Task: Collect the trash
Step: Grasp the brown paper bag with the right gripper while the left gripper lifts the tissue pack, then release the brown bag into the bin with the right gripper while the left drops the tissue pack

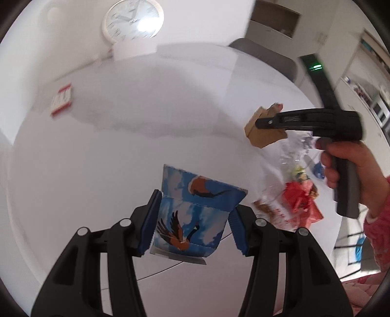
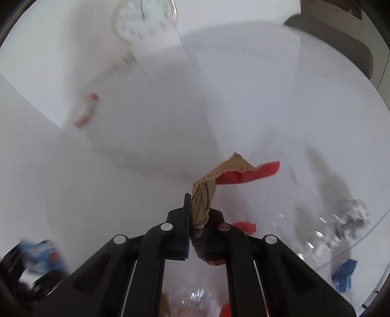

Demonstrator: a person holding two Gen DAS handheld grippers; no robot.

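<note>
Your blue pouch [image 1: 195, 214] has orange-and-black birds printed on white clouds, the torn cardboard scrap [image 2: 207, 192] is brown with a red side, and the desk [image 1: 121, 151] is plain white.

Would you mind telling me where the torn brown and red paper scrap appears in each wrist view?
Left wrist: brown and red paper scrap right of centre, pinched by the right gripper.
Right wrist: centre, rising from the shut jaws.
Shared landmark: white clock, top.

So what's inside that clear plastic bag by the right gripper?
Clear plastic bag shows red wrapper and yellowish scraps inside; anything deeper is blurred or covered.
</note>
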